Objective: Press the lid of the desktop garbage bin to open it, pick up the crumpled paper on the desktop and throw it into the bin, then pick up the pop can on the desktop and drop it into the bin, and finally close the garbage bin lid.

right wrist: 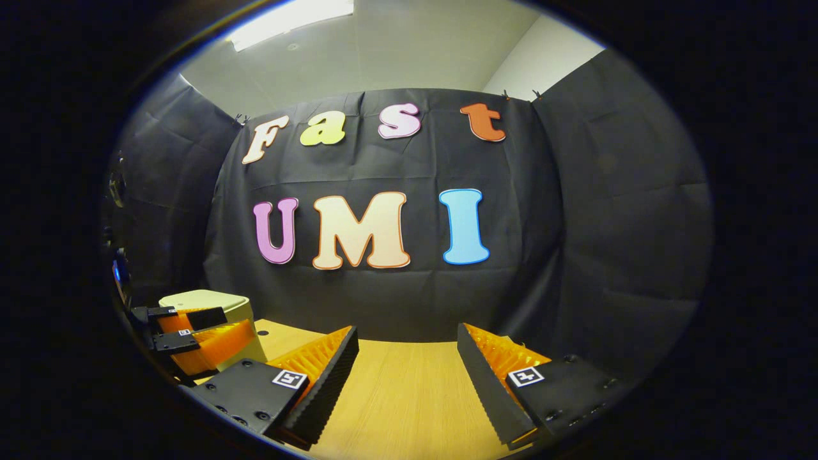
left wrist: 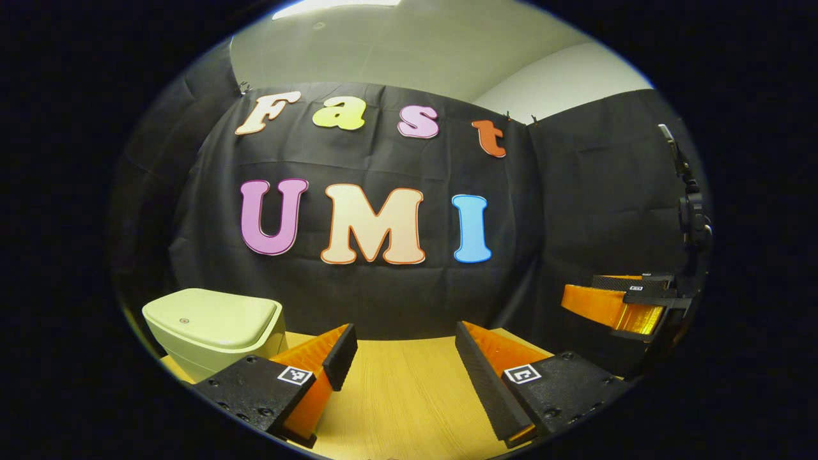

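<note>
The left gripper [left wrist: 402, 358] is held just above a pale wooden desktop [left wrist: 409, 409], its two fingers spread wide with nothing between them. Ahead of it and off to its left stands the garbage bin [left wrist: 214, 329], a small pale box with rounded corners whose lid [left wrist: 208, 316] lies flat and closed; the bin sits near the gripper's left finger but apart from it. The bin looks like light, hard, smooth plastic, likely to slide on the wood if shoved sideways, so a press is best aimed straight down on the lid's top, probably near the small round mark there. To the far side of the bin from this gripper, well apart, the right gripper [right wrist: 406, 358] also hovers above the desktop with fingers wide and empty. From its own view the bin [right wrist: 211, 303] stands far to its left, partly behind the left gripper. The crumpled paper and the pop can cannot be located from these views.
</note>
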Motion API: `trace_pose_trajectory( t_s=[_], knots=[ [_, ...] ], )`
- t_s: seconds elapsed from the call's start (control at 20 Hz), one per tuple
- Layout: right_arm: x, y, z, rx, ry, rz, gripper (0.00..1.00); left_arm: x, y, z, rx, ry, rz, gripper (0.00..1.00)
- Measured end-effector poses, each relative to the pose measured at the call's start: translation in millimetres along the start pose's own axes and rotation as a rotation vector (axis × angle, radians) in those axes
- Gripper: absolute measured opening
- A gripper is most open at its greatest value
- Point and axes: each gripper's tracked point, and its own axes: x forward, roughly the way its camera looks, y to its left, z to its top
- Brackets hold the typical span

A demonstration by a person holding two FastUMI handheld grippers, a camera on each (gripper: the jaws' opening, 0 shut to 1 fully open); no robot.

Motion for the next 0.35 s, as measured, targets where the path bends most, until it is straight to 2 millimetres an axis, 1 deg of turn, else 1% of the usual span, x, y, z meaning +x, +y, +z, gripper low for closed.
trace_pose_trajectory(
  t_s=[0.1, 0.25, 0.35],
  knots=[
    [1, -3, 1, 0.011, -0.002, -0.003, 0.99, 3, -4, -2, -0.001, 0.006, -0.008, 0.93],
    [4, -9, 3, 0.011, -0.009, -0.014, 0.98, 5, -9, 1, 0.005, 0.005, -0.017, 0.93],
    [6, -6, 2, 0.025, -0.005, -0.008, 0.98, 6, -14, 3, 0.008, -0.005, -0.029, 0.92]
  ],
)
